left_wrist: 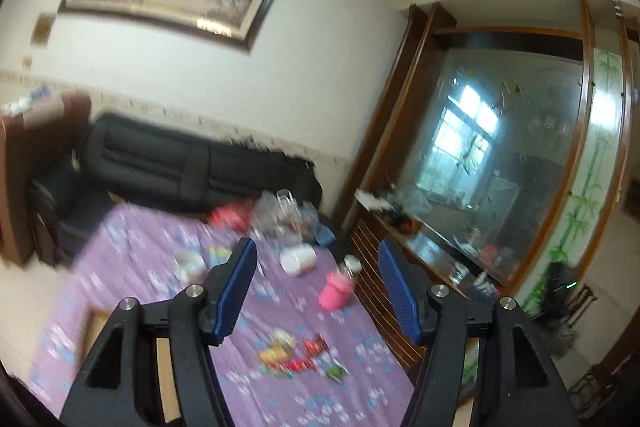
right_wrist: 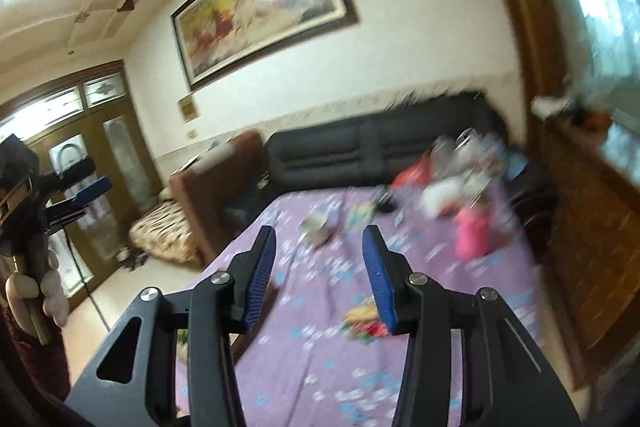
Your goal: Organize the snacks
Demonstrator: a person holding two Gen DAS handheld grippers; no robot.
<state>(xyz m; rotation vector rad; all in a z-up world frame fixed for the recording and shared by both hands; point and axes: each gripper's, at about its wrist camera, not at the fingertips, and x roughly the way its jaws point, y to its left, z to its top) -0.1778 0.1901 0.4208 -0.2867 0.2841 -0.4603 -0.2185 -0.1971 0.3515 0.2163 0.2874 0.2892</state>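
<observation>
The snack packets (left_wrist: 298,355) lie in a small heap on the purple cloth (left_wrist: 132,251), below and in front of both grippers. The left gripper (left_wrist: 316,263) is open and holds nothing. The right gripper (right_wrist: 320,247) is open and empty too. From the right gripper the heap (right_wrist: 366,323) sits under its right finger, so that one looks a bit nearer, but the blur makes this hard to tell.

One pink bottle (left_wrist: 337,289), one white cup (left_wrist: 298,259), one blurred snack-packet pile (left_wrist: 298,353).
</observation>
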